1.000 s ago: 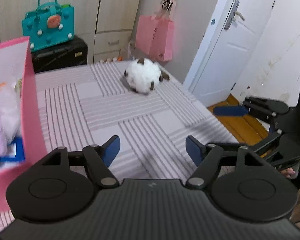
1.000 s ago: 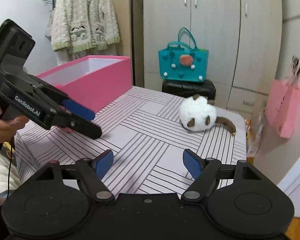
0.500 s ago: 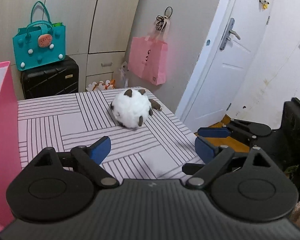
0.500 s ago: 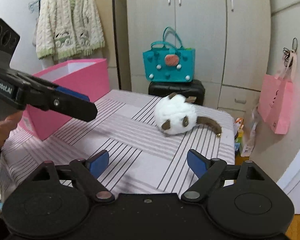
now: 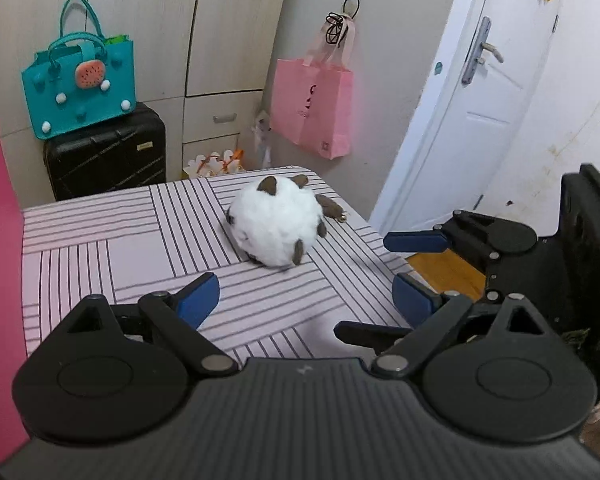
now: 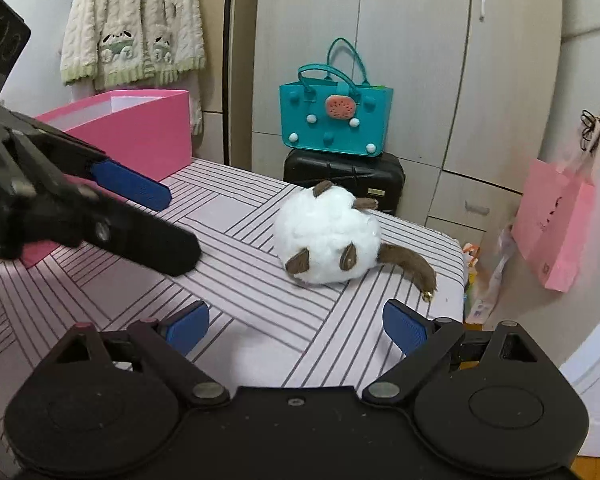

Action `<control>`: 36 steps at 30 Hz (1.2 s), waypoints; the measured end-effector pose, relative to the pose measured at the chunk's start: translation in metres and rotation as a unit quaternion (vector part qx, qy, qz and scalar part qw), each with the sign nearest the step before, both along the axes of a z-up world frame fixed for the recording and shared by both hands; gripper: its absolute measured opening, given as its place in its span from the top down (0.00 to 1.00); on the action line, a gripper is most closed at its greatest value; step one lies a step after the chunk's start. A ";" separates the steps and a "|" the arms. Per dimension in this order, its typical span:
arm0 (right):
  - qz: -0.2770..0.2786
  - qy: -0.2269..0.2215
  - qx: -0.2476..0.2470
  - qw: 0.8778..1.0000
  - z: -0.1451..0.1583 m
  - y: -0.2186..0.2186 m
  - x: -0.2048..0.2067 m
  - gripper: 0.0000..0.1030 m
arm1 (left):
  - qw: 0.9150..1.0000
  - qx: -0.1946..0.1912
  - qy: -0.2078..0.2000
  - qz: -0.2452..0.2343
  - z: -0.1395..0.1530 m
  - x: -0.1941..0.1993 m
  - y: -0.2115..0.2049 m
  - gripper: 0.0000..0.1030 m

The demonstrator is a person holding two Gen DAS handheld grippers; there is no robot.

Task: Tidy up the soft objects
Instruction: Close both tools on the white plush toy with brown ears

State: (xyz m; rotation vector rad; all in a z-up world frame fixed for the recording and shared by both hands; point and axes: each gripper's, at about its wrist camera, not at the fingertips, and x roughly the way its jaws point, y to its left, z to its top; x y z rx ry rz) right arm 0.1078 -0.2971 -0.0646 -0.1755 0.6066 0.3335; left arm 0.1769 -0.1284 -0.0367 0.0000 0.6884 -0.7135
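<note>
1 soft toy, a round white plush with brown ears, paws and tail, lies on the striped worktop near its far right corner, touching neither tool. Judged by its fluffy pile and rounded shape, it is light, yielding and not fragile; it will likely compress under pressure and the fur may slip. The best hold appears to be across the middle of the body, squeezing deep enough to catch the stuffing; the thin brown tail looks a poor hold, since the body would hang and swing from it.

2 tools point at the toy, tilted downward. The left gripper sits short of it; its jaws have just been opening and stand wide apart with nothing between them. The right gripper sits on the toy's other side, jaws likewise just opened wide and empty.

1 pink box stands on the worktop well apart from the toy, probably the destination. Its contents cannot be seen.
</note>
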 end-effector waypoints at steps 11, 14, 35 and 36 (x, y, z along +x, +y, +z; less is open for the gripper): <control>-0.002 -0.052 0.007 0.999 -0.009 -0.008 0.027 0.07 | 0.999 0.010 -0.026 0.019 -0.010 0.025 -0.020 0.09; 0.010 -0.062 -0.003 0.998 -0.011 -0.005 0.036 0.07 | 0.999 0.010 -0.038 0.037 -0.012 0.031 -0.022 0.09; 0.030 -0.030 0.003 0.999 -0.022 -0.007 0.081 0.12 | 0.991 -0.046 0.082 0.091 -0.047 0.081 -0.032 0.12; 0.032 -0.031 0.002 0.999 -0.022 -0.006 0.080 0.14 | 0.992 -0.044 0.076 0.094 -0.047 0.082 -0.032 0.12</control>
